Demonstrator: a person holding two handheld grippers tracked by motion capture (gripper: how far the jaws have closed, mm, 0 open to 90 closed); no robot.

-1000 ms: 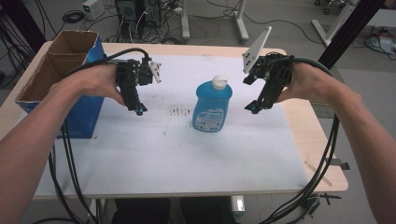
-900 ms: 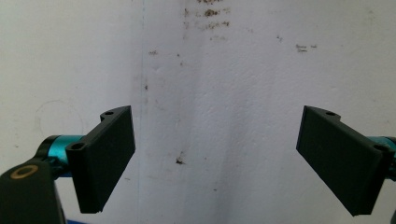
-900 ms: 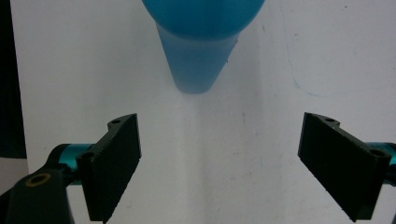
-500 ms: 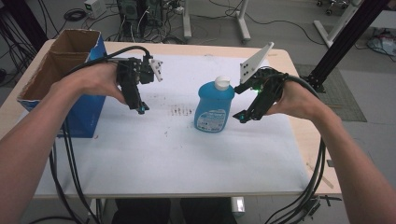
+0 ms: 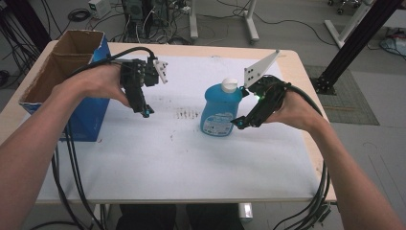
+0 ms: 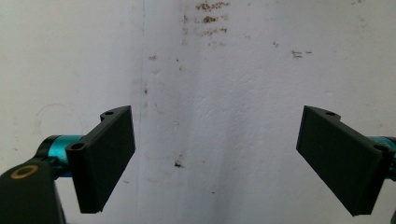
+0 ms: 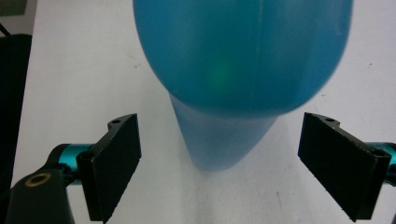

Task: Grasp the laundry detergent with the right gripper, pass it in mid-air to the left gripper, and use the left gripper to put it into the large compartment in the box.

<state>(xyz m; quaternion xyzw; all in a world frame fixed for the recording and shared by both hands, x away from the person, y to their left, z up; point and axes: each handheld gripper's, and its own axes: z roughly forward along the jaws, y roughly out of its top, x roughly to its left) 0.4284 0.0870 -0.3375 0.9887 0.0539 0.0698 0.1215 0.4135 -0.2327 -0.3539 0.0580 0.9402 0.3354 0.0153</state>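
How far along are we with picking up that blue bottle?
Done: the right gripper is beside the blue bottle, jaws open on either side of it. In hand: nothing; the bottle stands upright on the table. Left: closing and lifting. The left gripper hangs open over bare table.

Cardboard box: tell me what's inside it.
The cardboard box is open on top; bare brown inner walls show. Its floor is hidden by the near wall and the person's left hand.

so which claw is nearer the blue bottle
Right. The right claw sits just beside the blue bottle, jaws open toward it. The left claw hovers over the white mat, well off to the bottle's left.
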